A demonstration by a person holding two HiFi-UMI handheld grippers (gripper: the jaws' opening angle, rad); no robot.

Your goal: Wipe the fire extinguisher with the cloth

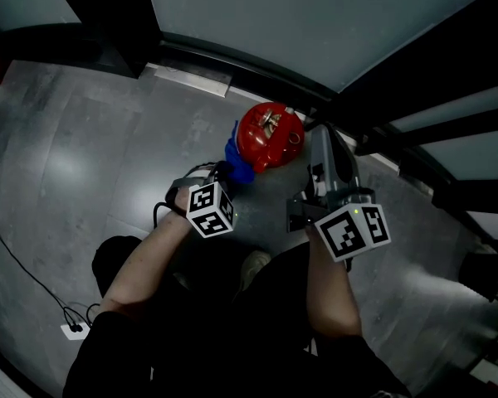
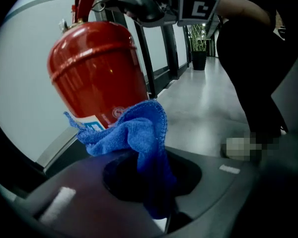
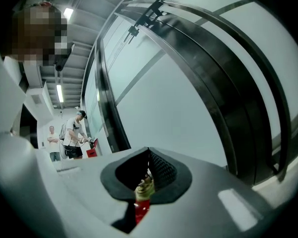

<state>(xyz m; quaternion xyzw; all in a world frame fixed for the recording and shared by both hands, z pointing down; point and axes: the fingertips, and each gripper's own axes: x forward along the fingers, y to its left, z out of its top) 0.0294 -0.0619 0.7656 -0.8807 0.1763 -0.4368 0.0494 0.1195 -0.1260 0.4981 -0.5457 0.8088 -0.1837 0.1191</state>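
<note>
A red fire extinguisher stands on the grey floor by the glass wall, seen from above. In the left gripper view its red body leans, with a white label low down. My left gripper is shut on a blue cloth, whose bunched end presses against the cylinder's lower side. The cloth shows at the extinguisher's left. My right gripper is shut on the extinguisher's top fitting, brass and red between the jaws. From the left gripper view, the right gripper sits over the extinguisher's head.
A glass wall with dark frames runs behind the extinguisher. A cable and socket block lie on the floor at lower left. A potted plant stands down the corridor. Two people stand far off.
</note>
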